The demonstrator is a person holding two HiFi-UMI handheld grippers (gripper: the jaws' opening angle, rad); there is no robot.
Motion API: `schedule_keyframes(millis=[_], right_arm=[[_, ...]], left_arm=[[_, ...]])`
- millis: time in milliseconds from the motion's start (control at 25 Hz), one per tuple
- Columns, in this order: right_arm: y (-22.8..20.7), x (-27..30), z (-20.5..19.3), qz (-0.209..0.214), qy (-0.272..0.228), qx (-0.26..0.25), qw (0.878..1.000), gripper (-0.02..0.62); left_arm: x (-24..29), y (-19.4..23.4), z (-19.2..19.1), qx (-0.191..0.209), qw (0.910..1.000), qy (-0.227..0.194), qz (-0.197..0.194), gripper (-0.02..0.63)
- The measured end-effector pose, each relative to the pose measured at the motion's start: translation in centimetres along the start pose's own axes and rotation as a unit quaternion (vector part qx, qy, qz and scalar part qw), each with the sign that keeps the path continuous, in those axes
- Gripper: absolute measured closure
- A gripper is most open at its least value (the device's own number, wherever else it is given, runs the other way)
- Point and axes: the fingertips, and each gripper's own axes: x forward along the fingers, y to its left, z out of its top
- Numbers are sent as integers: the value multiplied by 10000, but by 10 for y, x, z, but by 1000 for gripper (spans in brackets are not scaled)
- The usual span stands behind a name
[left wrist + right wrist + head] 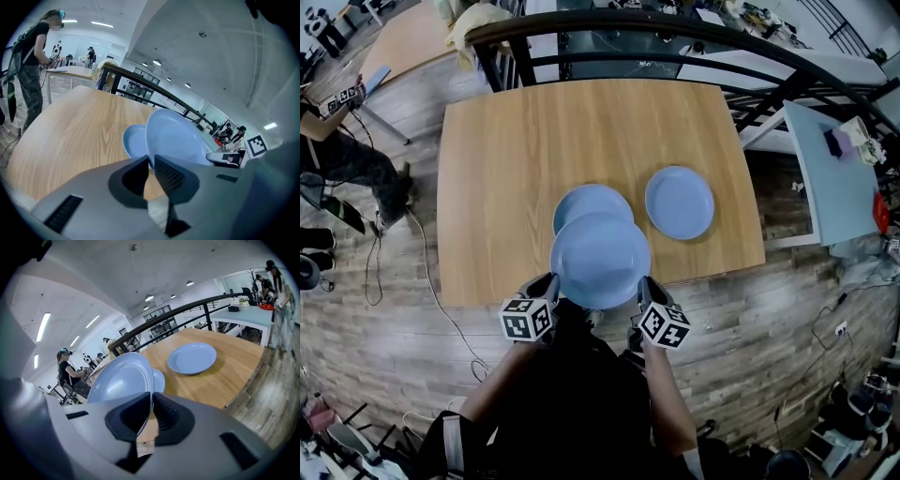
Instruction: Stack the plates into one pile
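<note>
A light blue plate (600,260) hangs above the near edge of the wooden table (516,159), held by both grippers. My left gripper (551,292) is shut on its left rim and my right gripper (643,292) is shut on its right rim. In the left gripper view the held plate (176,138) stands between the jaws (151,165); in the right gripper view the same plate (119,379) does so (151,408). A second blue plate (581,202) lies on the table just beyond, partly hidden by the held one. A third blue plate (680,202) lies to the right.
A black railing (675,37) runs behind the table. A light blue side table (834,178) stands at the right. A person (337,159) stands at the far left with cables on the plank floor.
</note>
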Motion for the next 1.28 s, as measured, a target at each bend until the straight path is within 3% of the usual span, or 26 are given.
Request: schedule_keyframes(millis=[680,1280], right_arm=[[13,59,34,-213,277,-156,9993,552],[-13,131,49,254,1079,-583,9921,552]], left_arm=[[44,31,40,-127,9996,226,-65,552],[91,46,19,-982,9925,235,690,552]])
